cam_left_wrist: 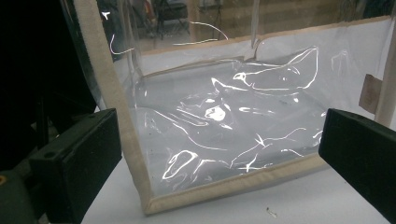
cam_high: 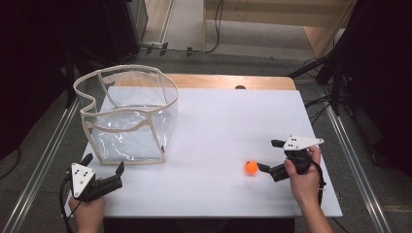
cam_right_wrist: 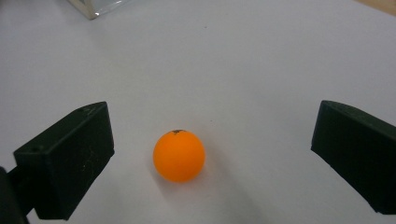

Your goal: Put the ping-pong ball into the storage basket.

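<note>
White table (cam_high: 218, 126) with a clear plastic bag (cam_high: 128, 116), trimmed in beige binding and standing open-topped, taken here as the landmark. The bag occupies the table's far left part; its left wall overhangs or meets the table's left edge, and its near bottom seam stops short of the front edge. An orange ball (cam_high: 251, 167) lies well to the right of the bag and nearer the person, on bare surface with open table on all sides. The right gripper (cam_high: 268, 155), held in the right hand (cam_high: 303, 177), sits just right of the ball with jaws spread wide; in the right gripper view the ball (cam_right_wrist: 179, 155) rests between them, nearer one jaw, touching neither. The left gripper (cam_high: 103, 164), held in the left hand (cam_high: 87, 208), lies just in front of the bag's near left corner, jaws wide and empty; its view faces the bag's corner seam (cam_left_wrist: 135, 154). A small beige tab (cam_left_wrist: 370, 93) on the bag carries no legible writing.
</note>
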`<state>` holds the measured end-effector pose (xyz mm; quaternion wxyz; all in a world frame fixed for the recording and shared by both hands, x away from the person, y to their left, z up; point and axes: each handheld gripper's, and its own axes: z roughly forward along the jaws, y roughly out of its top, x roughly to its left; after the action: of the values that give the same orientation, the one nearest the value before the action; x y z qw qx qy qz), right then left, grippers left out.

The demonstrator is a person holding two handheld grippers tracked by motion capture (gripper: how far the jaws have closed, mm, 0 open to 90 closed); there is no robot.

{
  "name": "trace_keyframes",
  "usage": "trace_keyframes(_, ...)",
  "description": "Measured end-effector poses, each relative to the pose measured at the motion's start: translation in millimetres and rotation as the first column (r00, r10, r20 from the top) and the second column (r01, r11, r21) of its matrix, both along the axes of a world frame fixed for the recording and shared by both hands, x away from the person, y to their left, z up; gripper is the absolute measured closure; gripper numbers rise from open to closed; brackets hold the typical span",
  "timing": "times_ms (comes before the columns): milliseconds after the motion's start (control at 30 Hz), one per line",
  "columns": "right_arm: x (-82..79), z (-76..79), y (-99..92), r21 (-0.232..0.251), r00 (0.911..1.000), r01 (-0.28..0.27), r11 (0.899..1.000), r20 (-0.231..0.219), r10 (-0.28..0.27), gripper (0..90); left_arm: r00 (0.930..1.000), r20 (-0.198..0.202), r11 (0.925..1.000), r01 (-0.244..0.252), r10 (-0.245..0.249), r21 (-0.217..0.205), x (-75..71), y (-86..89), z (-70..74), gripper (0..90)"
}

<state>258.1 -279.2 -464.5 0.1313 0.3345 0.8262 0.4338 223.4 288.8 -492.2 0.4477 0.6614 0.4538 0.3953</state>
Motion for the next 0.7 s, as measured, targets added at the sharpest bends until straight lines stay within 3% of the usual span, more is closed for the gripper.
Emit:
trace_keyframes(367,7.7,-0.1,13.2,-0.083,0.9974,-0.044,0.996,-0.061,0.039,0.0,1.0000,0.000,1.0000,0.000,0.000,0.003,-0.2,-1.0,-0.2,0.0)
trace_keyframes(700,12.5,0.0,19.7,-0.122,0.9937,-0.073,0.990,-0.093,0.062,0.0,1.0000,0.000,1.0000,0.000,0.000,0.003,-0.2,-0.9,-0.3,0.0)
